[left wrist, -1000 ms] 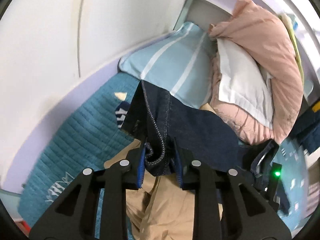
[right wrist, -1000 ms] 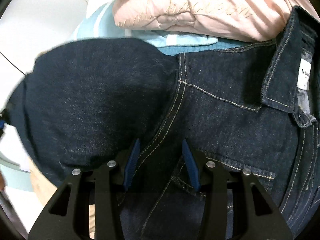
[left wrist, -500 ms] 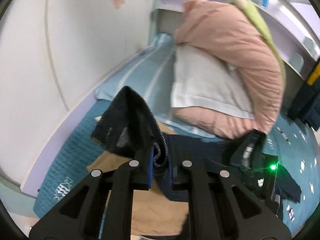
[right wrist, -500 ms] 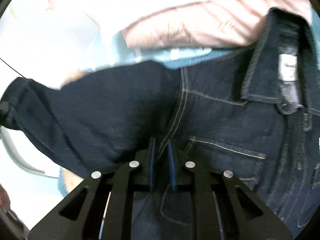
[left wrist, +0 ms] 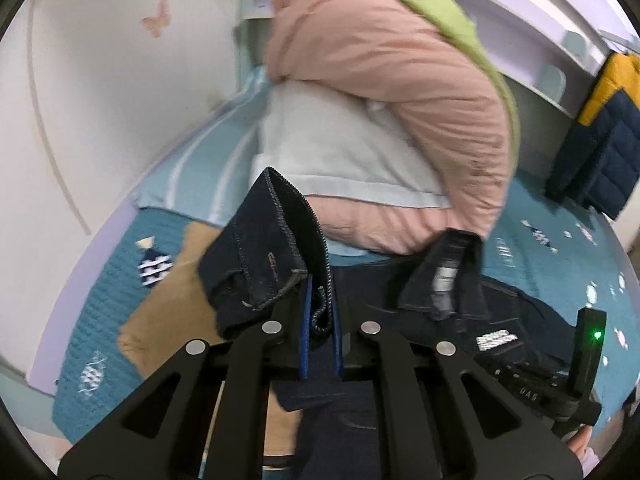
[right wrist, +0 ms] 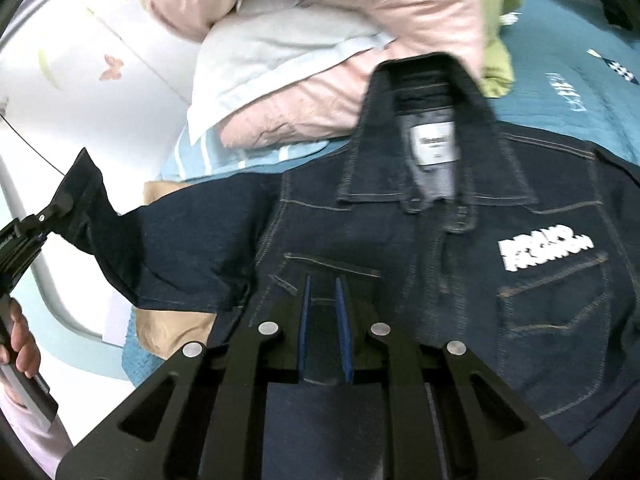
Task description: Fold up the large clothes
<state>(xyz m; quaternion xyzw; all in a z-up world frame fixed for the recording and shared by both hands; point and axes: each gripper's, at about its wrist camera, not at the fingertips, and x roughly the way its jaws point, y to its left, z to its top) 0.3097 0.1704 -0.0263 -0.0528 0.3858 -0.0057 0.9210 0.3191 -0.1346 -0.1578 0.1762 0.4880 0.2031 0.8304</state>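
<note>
A dark denim jacket (right wrist: 460, 248) lies front-up on the teal bed cover, collar and white label towards the pillows. My left gripper (left wrist: 320, 300) is shut on the cuff of its sleeve (left wrist: 272, 248) and holds it raised above the bed. My right gripper (right wrist: 322, 292) is shut on a fold of denim by the chest pocket. The left gripper with the sleeve also shows at the left edge of the right wrist view (right wrist: 44, 220). The right gripper's body shows at the lower right of the left wrist view (left wrist: 560, 380).
A tan garment (left wrist: 168, 304) lies under the jacket on the teal bed cover (left wrist: 80, 320). A pink duvet (left wrist: 400, 92), a white pillow (left wrist: 328, 152) and a striped blue pillow (left wrist: 192, 176) are piled at the head. The wall (left wrist: 100, 80) runs along the left. A navy and yellow jacket (left wrist: 600, 128) hangs at right.
Both grippers closed on the denim. The left gripper lifted the sleeve cuff up and away from the jacket. The right gripper pulled back, so the collar and chest now show.
</note>
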